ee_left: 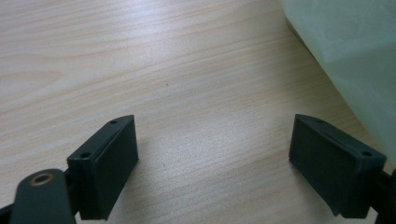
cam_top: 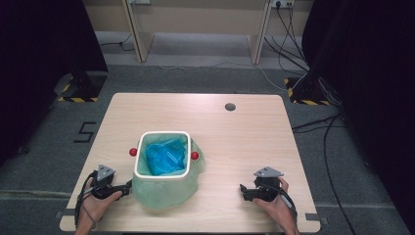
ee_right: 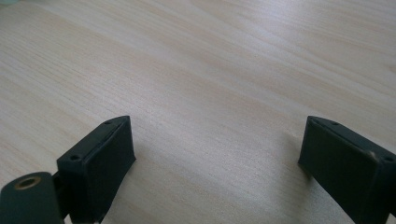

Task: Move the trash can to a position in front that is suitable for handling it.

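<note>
A small bin with a white rim (cam_top: 162, 133) stands near the middle of the wooden table (cam_top: 235, 137). A pale green bag (cam_top: 169, 191) covers its sides, and a blue bag (cam_top: 164, 156) lies crumpled inside. A red knob (cam_top: 132, 152) sticks out on the bin's left side, another (cam_top: 195, 155) on its right. My left gripper (cam_top: 128, 187) rests on the table just left of the green bag, jaws open and empty. In the left gripper view (ee_left: 215, 163) the green bag (ee_left: 355, 56) rises at the upper right. My right gripper (cam_top: 243, 191) lies near the table's front right, open, with bare wood between its jaws (ee_right: 217, 168).
A dark round hole (cam_top: 230, 106) sits in the table near its far edge. Beyond the table are grey carpet, cables (cam_top: 318, 122) on the right, and wooden furniture legs (cam_top: 139, 39) at the back. Black curtains hang on both sides.
</note>
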